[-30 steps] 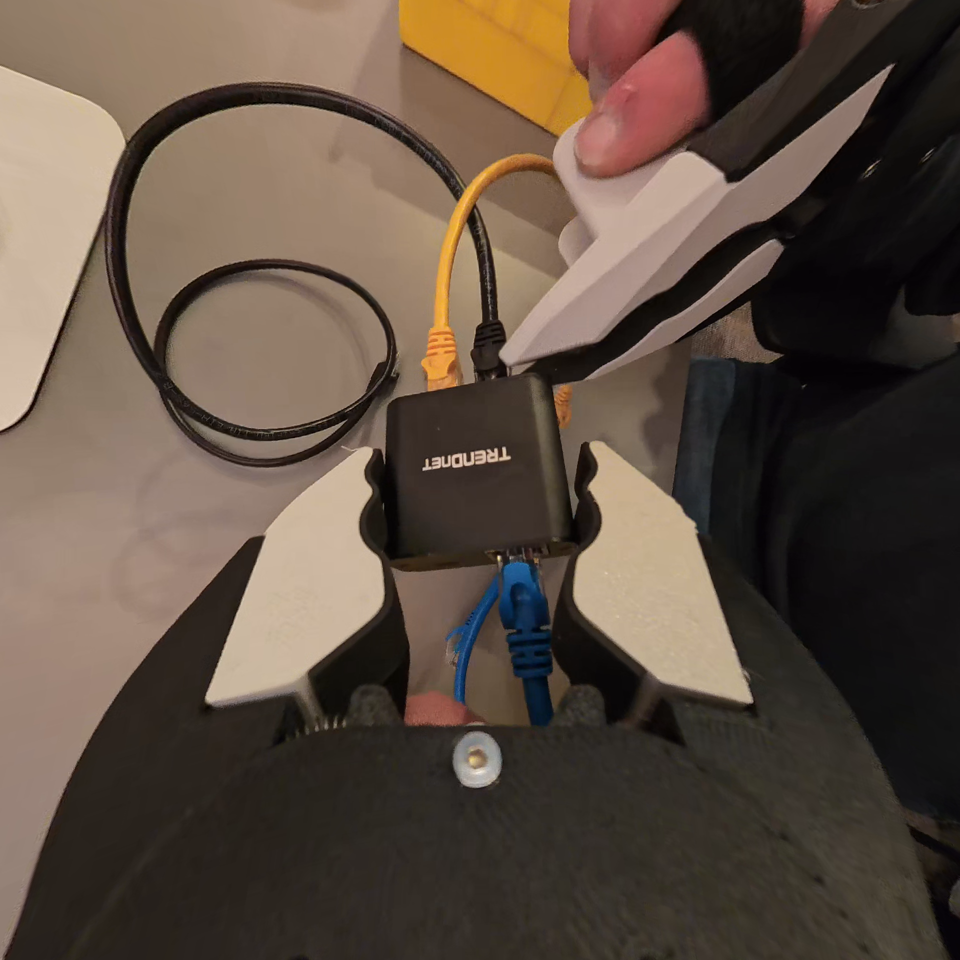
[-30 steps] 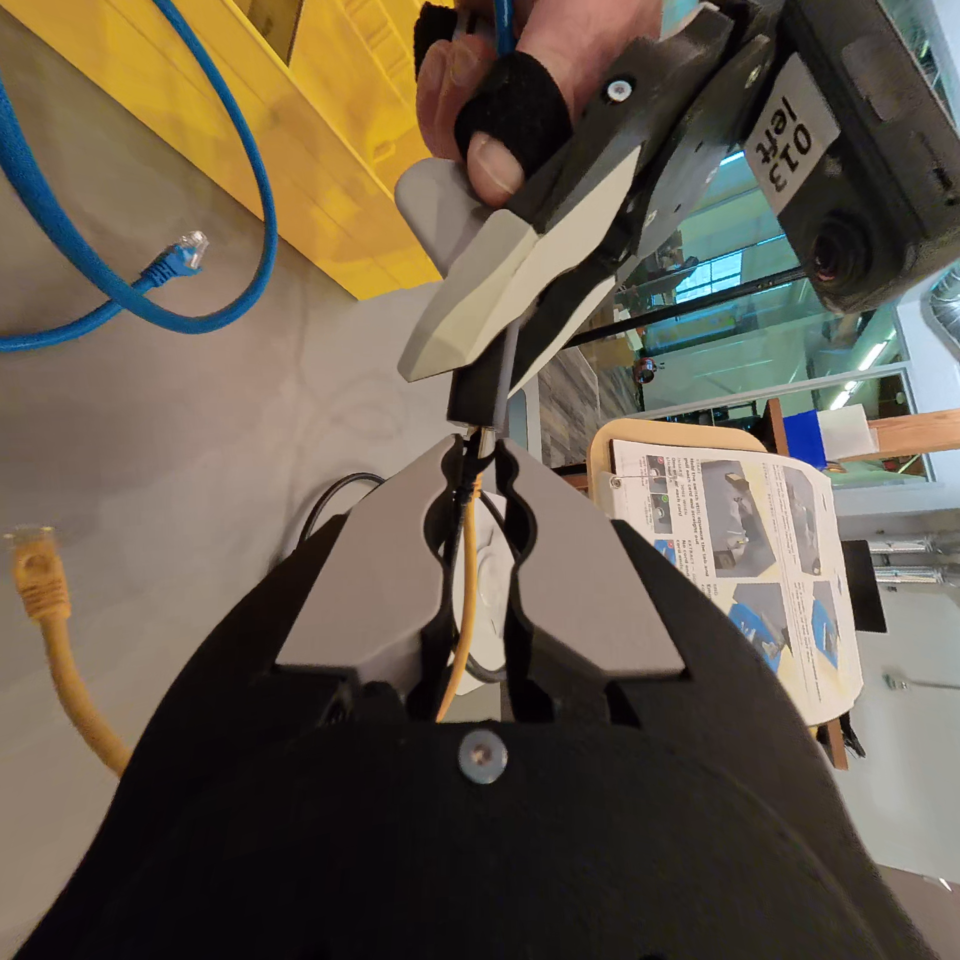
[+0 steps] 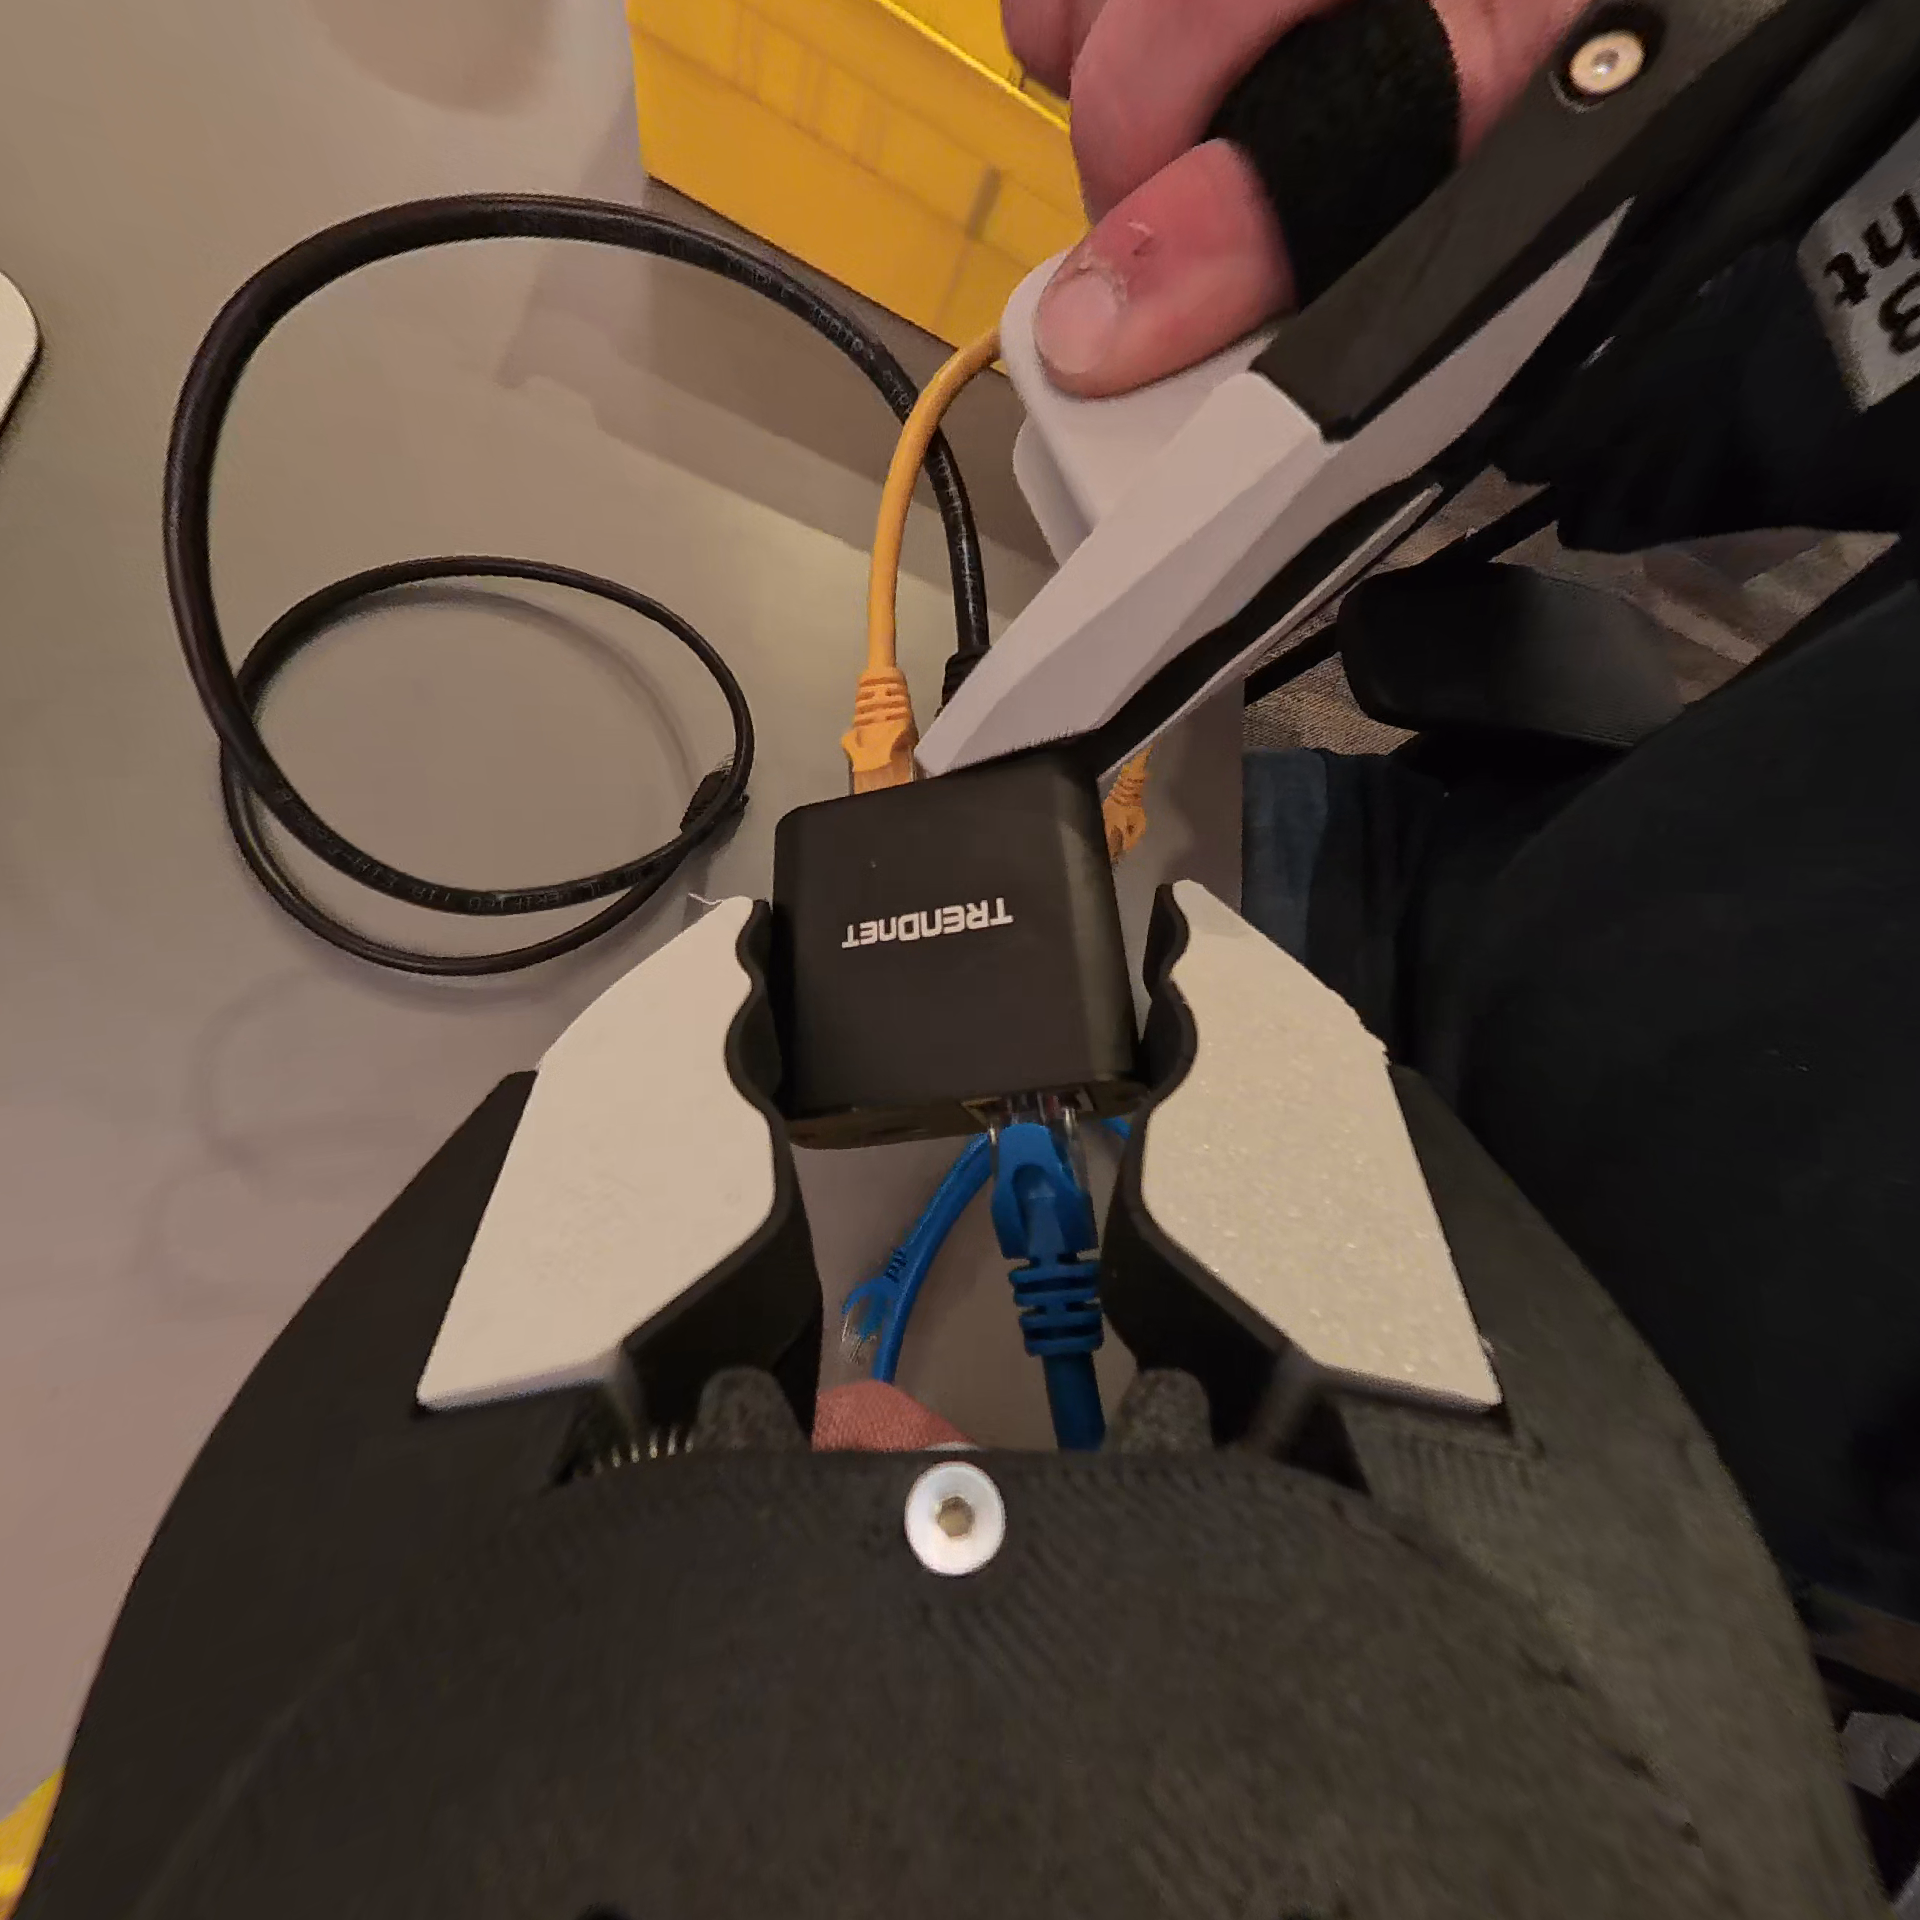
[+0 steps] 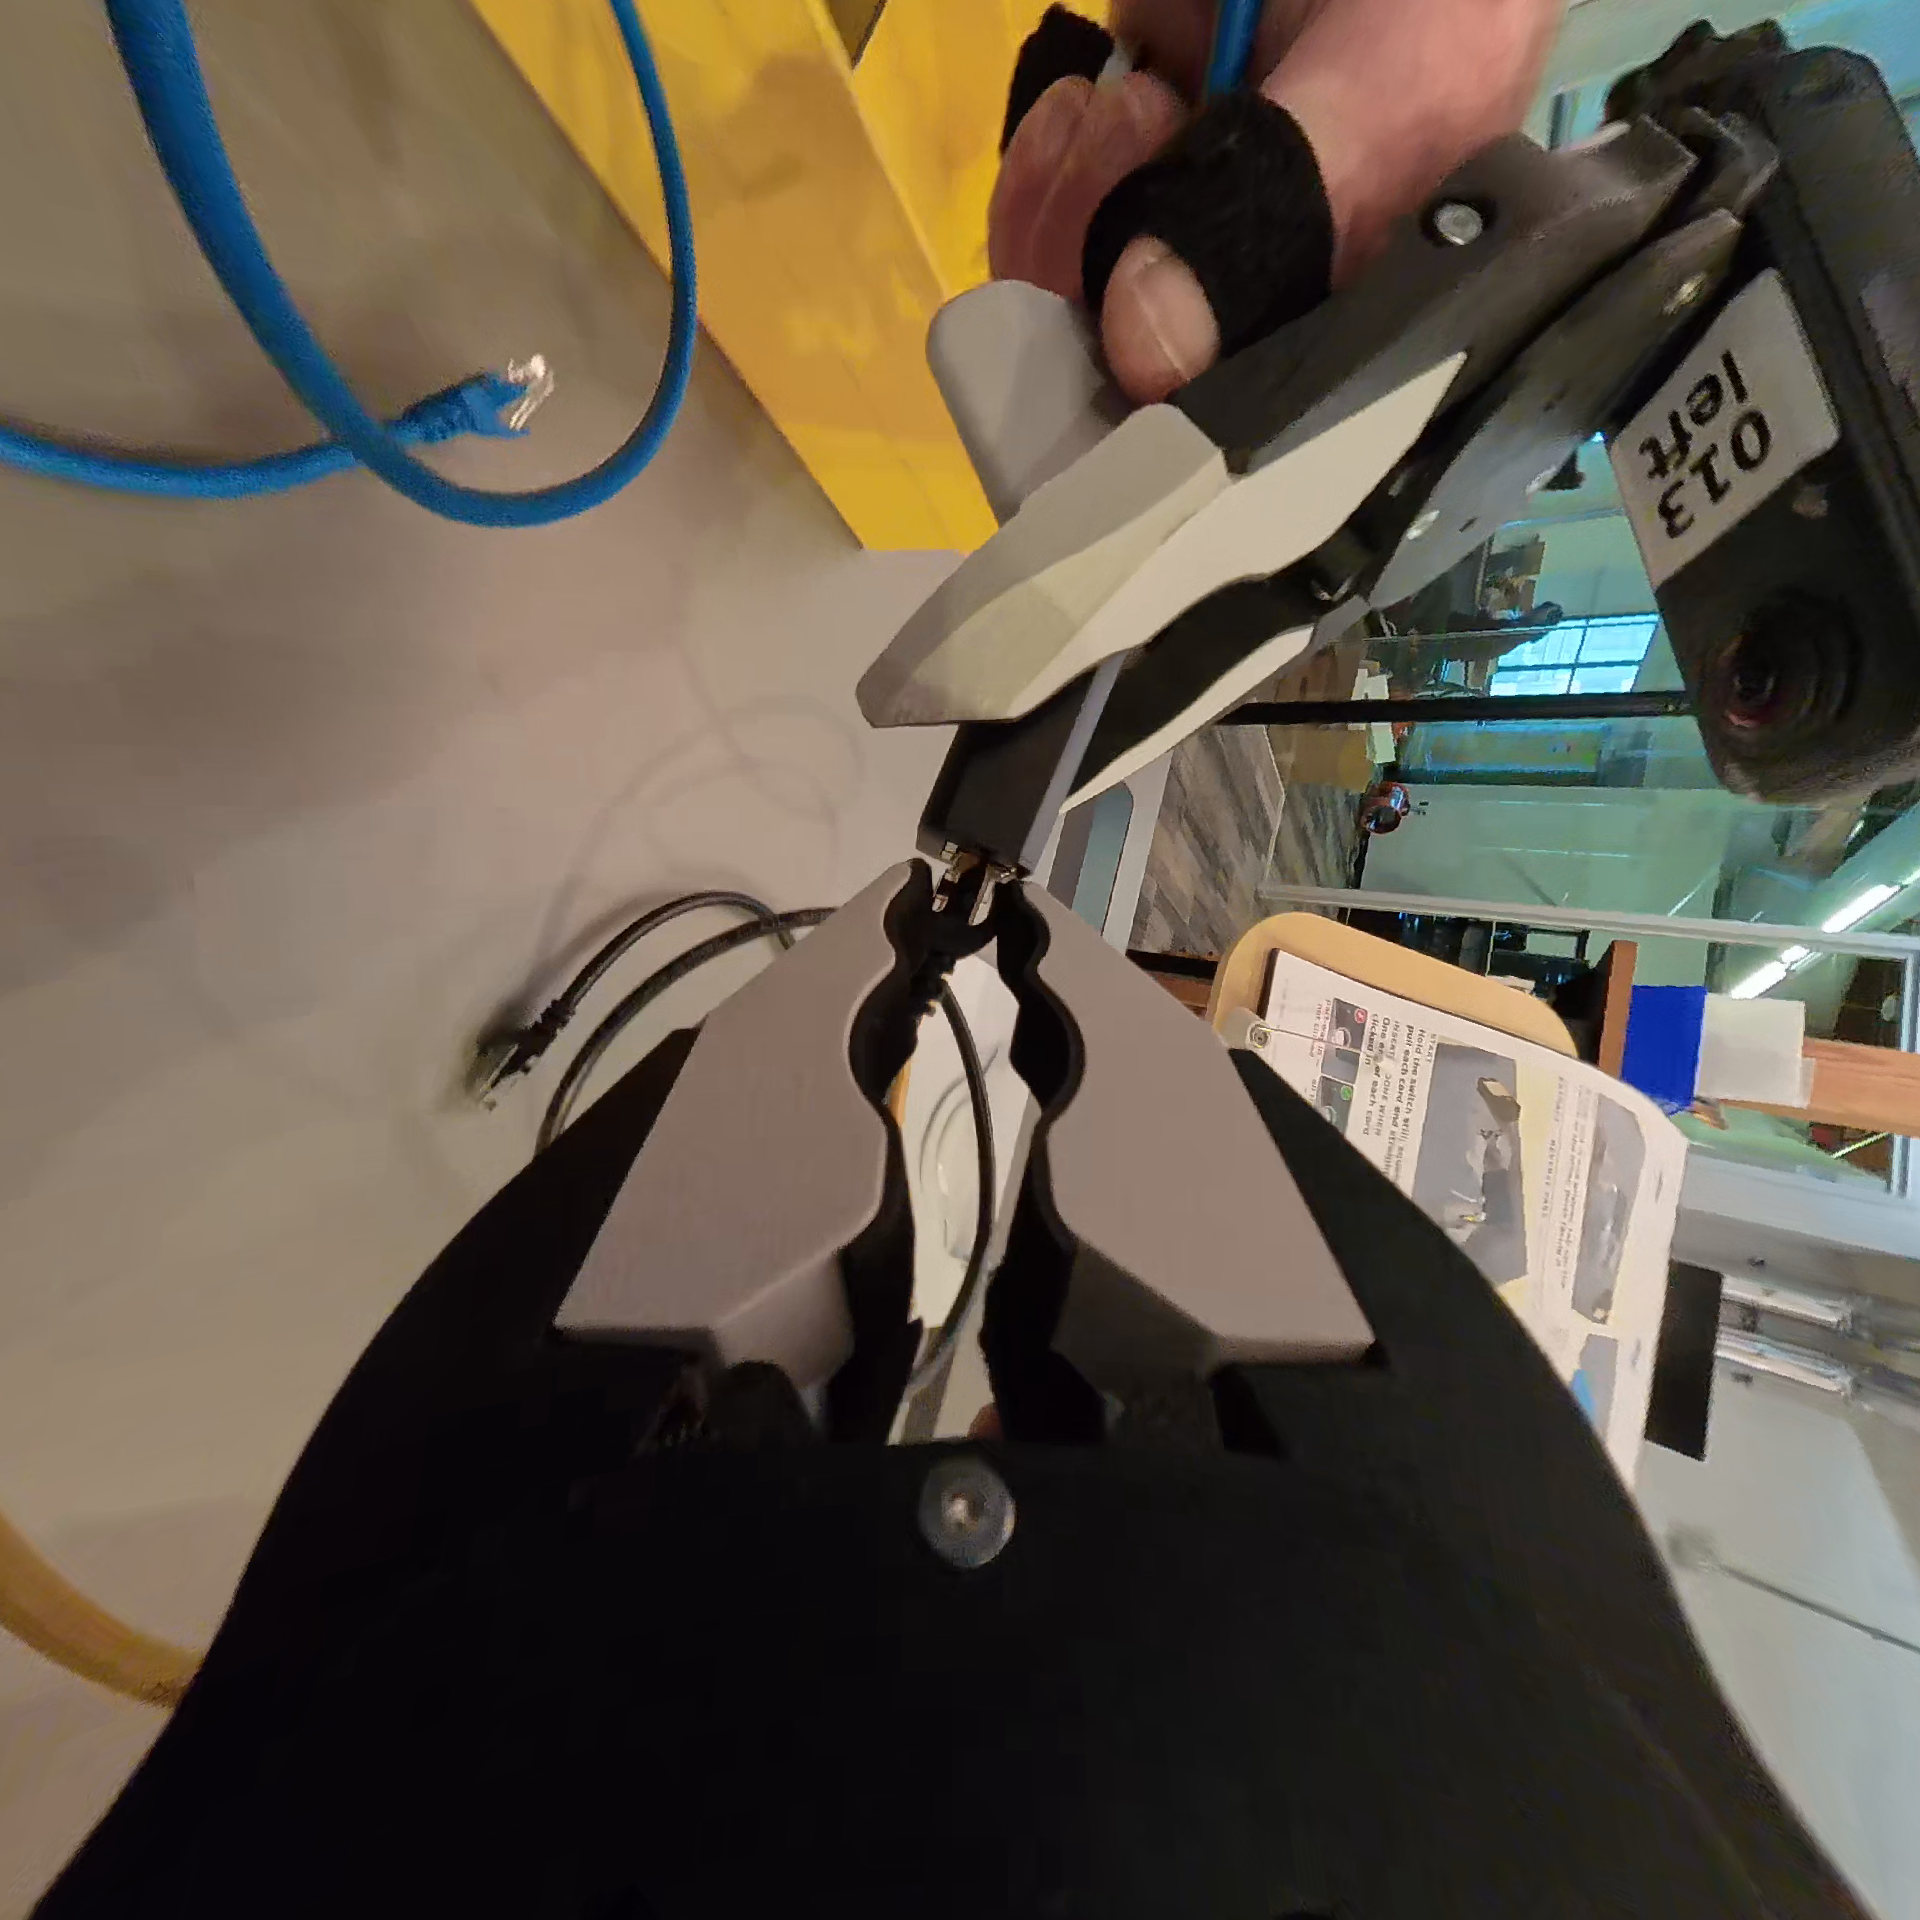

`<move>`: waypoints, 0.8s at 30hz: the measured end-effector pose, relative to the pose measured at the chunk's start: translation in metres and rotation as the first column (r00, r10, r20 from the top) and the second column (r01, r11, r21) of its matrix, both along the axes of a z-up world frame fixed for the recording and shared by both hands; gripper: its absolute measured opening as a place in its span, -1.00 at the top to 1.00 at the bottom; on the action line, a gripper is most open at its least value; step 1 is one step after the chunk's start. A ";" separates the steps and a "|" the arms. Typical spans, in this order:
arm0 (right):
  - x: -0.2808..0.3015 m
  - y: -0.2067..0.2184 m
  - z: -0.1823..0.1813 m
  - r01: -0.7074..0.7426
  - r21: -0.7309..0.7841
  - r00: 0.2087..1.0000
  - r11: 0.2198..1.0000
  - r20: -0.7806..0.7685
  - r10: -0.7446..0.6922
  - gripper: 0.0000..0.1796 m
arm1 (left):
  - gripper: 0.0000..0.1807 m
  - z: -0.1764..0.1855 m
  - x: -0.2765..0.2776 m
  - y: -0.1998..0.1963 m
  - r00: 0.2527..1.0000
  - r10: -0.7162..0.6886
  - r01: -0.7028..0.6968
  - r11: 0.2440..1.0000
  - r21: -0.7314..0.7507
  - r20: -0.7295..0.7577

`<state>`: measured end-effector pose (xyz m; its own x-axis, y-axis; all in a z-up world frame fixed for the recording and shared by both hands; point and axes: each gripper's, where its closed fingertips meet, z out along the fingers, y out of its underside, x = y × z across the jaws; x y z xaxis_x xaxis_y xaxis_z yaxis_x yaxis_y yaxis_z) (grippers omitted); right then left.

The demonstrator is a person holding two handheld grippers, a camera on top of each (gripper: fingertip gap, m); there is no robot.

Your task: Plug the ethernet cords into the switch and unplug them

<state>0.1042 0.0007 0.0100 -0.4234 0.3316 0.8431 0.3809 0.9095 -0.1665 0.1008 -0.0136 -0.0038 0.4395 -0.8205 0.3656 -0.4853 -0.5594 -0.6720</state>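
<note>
1. The small black plastic box-shaped switch [image 3: 951,940] sits clamped between the two white-faced fingers of the left gripper [image 3: 961,1013], held above the grey table [image 3: 416,520].
2. A blue ethernet cord [image 3: 1044,1216] is plugged into the switch's near side; a second blue plug [image 3: 883,1288] hangs loose beside it.
3. On the far side, an orange ethernet cord [image 3: 883,717] sits at the left port.
4. The right gripper [image 4: 961,904] is narrowed almost fully, pinching the plug of the black ethernet cord [image 4: 935,940] right at the switch's far face; whether it is seated cannot be told.
5. The black cord's other end [image 4: 509,1049] lies coiled on the table, near a yellow box [image 3: 831,145].
</note>
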 end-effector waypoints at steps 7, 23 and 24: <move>0.005 0.007 -0.002 0.011 0.073 0.998 0.997 0.066 -0.016 0.89 | 0.25 -0.003 0.005 0.005 0.995 0.053 -0.052 0.999 -0.007 0.087; 0.005 0.000 0.017 -0.038 -0.001 0.999 0.999 -0.010 0.038 0.88 | 0.27 0.014 0.006 0.002 0.972 0.133 -0.143 0.989 0.037 0.194; 0.004 -0.004 0.017 -0.046 0.022 0.999 0.999 -0.013 0.047 0.89 | 0.28 0.015 0.005 -0.001 0.972 0.120 -0.128 0.991 0.030 0.201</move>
